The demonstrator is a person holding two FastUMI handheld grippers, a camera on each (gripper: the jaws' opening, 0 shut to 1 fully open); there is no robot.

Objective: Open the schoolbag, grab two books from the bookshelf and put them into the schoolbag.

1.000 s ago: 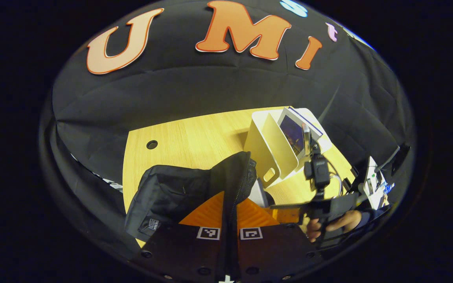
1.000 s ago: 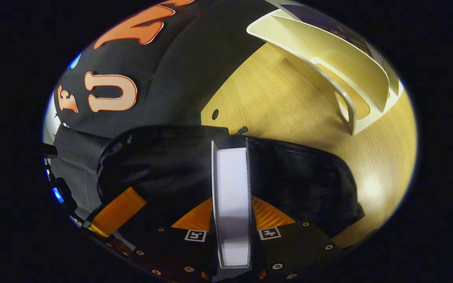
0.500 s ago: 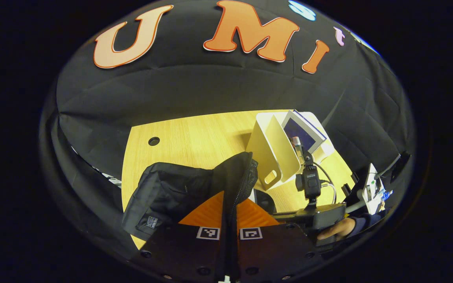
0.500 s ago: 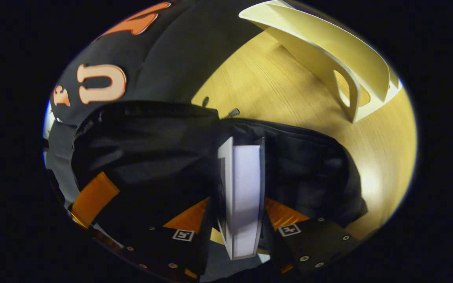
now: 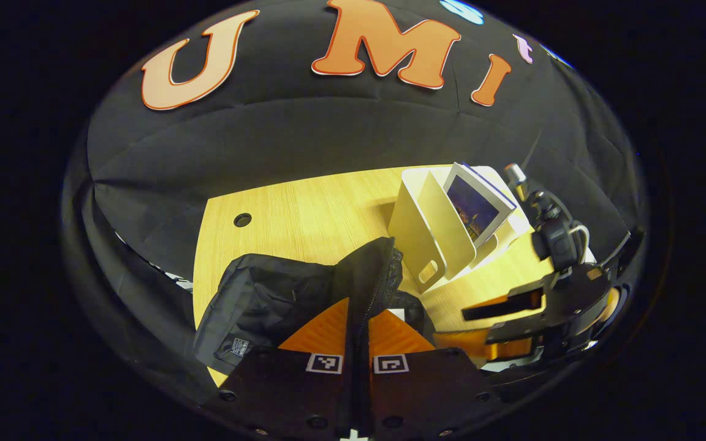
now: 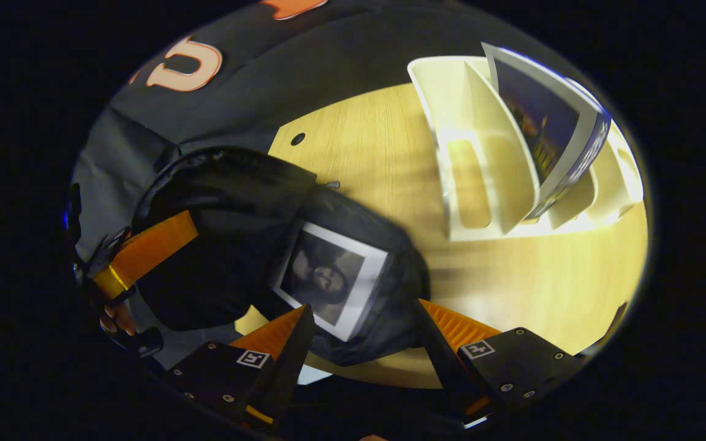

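Right gripper (image 6: 359, 343) released the book (image 6: 330, 280) (jaws apart); left gripper (image 5: 357, 343) pinches schoolbag (image 5: 304, 288).

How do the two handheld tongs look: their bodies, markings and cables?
In the left gripper view, the left tongs have a dark, flat body with screws and two square black-and-white tags. In the right gripper view, the right tongs show the same build. Seen farther off in the left gripper view, they carry a small black camera on top, with a pale cable looping beside it.
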